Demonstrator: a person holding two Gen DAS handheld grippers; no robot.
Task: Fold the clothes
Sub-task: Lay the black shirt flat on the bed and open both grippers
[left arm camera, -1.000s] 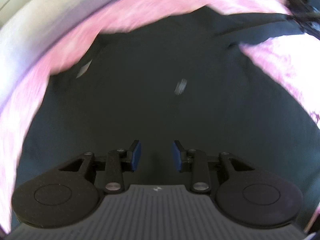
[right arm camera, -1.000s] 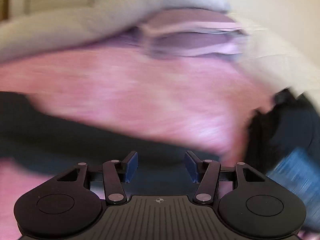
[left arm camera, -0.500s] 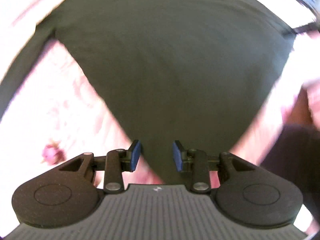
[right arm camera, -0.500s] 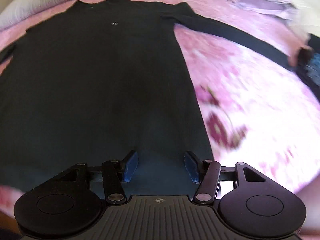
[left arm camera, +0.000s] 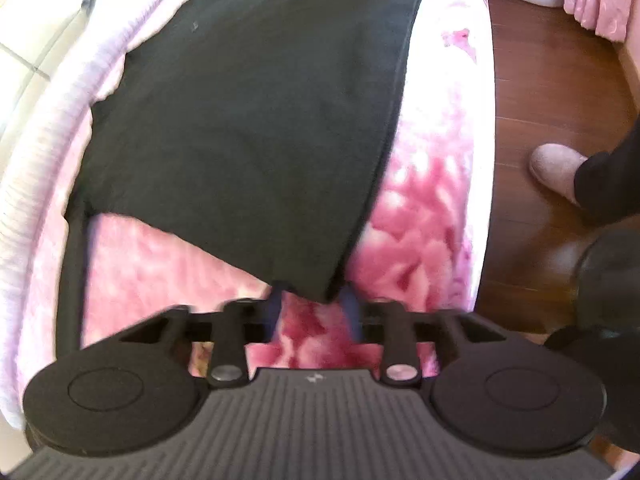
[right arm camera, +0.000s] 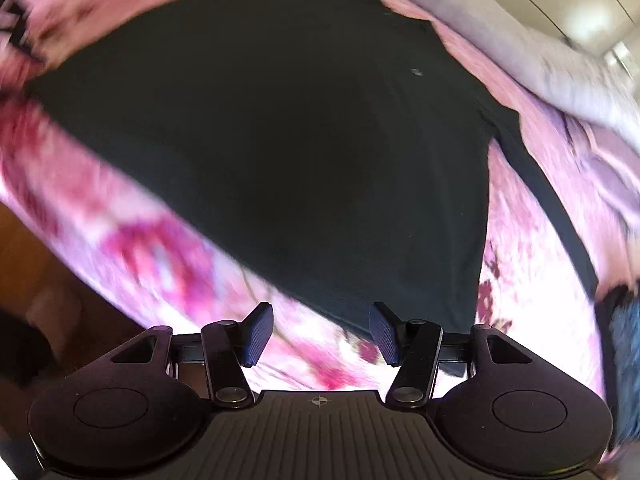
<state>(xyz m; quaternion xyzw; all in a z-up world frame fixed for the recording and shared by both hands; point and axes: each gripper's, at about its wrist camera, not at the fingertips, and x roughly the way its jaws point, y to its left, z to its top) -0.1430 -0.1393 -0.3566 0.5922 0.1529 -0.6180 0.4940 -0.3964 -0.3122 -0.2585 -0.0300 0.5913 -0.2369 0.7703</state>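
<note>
A black shirt is spread flat on a pink flowered bed, its collar toward the far edge and its hem toward the cameras. In the left wrist view one bottom corner of the hem lies right between the jaws of the left gripper; the jaws have just been closing and a gap is left between the blue pads, with the cloth corner inside it. Whether the pads already press on the cloth cannot be told, since the corner hides their tips and the picture is blurred. In the right wrist view the right gripper is held over the other bottom corner with its jaws about half open and nothing gripped; the hem edge runs just beyond the pads.

The step in hand is judged to be the taking of both hem corners, so that the lower half can be carried up toward the collar. It would be done well if only the shirt's two layers are pinched and the bed cover beneath is left out of the grip. The right jaws should be brought down over the hem before being closed, deep enough that the corner cannot slip. Both corners are best lifted together and kept level, so that the fold line stays straight. A long sleeve lies stretched out to one side and may need to be tucked in
</note>
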